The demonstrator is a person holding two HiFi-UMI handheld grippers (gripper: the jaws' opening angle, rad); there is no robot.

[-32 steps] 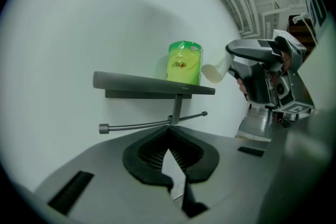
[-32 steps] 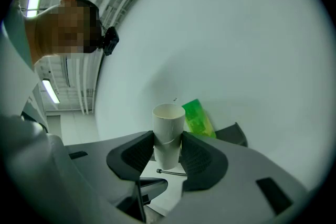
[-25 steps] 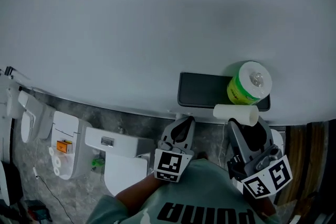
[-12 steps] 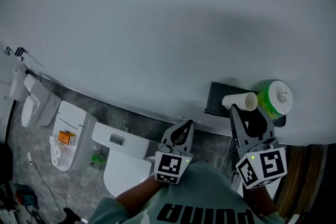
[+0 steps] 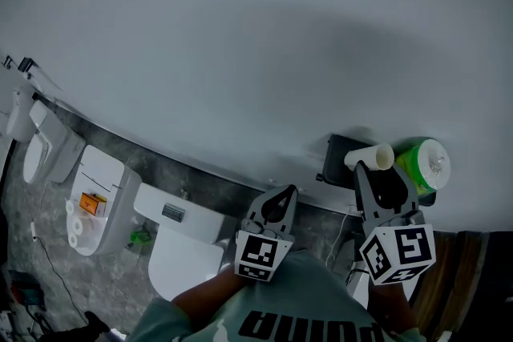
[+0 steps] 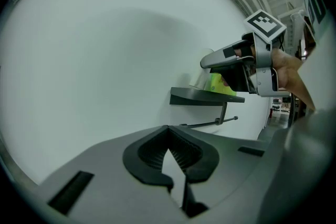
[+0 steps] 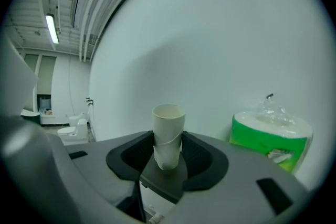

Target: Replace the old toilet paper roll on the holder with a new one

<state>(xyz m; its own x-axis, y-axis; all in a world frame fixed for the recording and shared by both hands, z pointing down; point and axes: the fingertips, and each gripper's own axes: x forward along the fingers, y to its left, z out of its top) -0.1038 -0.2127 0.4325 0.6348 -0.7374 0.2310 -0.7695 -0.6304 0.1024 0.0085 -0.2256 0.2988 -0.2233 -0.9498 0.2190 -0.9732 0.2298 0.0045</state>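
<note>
The right gripper [image 7: 168, 150] was clamped on the empty cardboard tube [image 7: 168, 126] near the green-wrapped new roll [image 7: 270, 136] on the shelf [image 6: 205, 96]. The left gripper [image 6: 170, 157] was closed on nothing. The tube was best set aside without nudging the new roll, since the holder bar [image 6: 210, 124] below already hung bare.
</note>
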